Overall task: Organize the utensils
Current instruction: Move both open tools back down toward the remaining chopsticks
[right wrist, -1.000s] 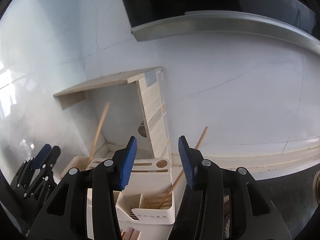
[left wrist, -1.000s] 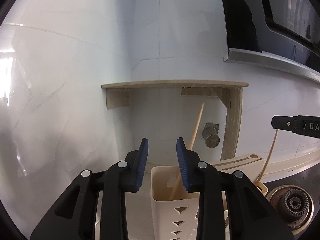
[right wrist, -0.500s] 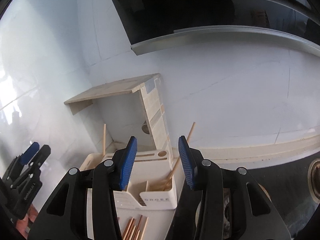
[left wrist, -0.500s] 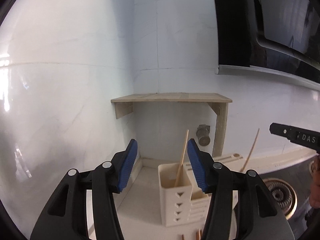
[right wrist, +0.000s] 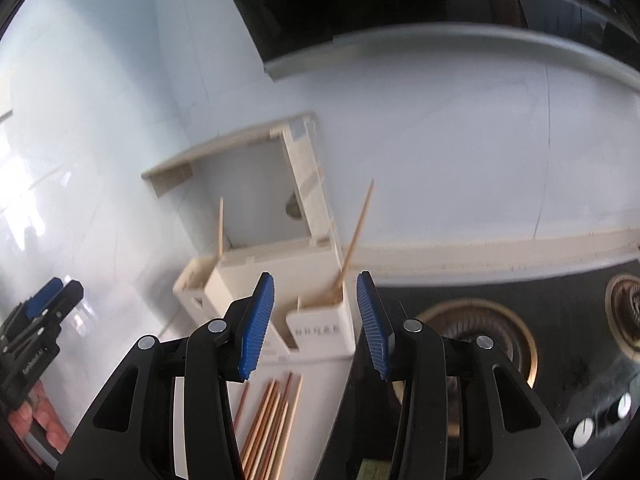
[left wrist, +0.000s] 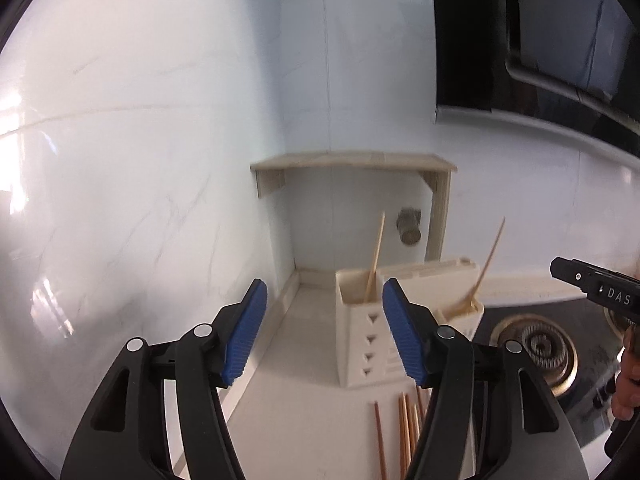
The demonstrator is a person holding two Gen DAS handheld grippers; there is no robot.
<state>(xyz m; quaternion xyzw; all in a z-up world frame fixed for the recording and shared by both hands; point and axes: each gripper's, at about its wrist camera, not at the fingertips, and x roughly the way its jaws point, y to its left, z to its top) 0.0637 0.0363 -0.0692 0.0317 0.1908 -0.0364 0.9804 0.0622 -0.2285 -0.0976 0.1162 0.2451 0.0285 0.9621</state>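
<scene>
Both of my hand-held grippers have pulled back from the cream plastic utensil caddy with triangle cut-outs (left wrist: 366,340), which a second ago filled the bottom of the left view and now stands clear on the pale countertop (left wrist: 304,432). My left gripper (left wrist: 323,330) had its blue-padded jaws narrow then; they are opening now, with nothing between them. My right gripper (right wrist: 316,324) has kept the same moderate gap and is also empty. I judge one drop-off finished: a pale wooden chopstick (left wrist: 375,256) stands in the caddy's left compartment, and another (left wrist: 489,256) leans out of the low right compartment. The retreat has uncovered a loose bundle of reddish-brown chopsticks (right wrist: 268,428) lying flat in front of the caddy, probably next to sort. The right view shows that bundle fully, plus the black stove's knobs (right wrist: 584,426); the left view shows only the stick ends but reveals the triangle cut-outs and the burner (left wrist: 540,346) beside the caddy.
</scene>
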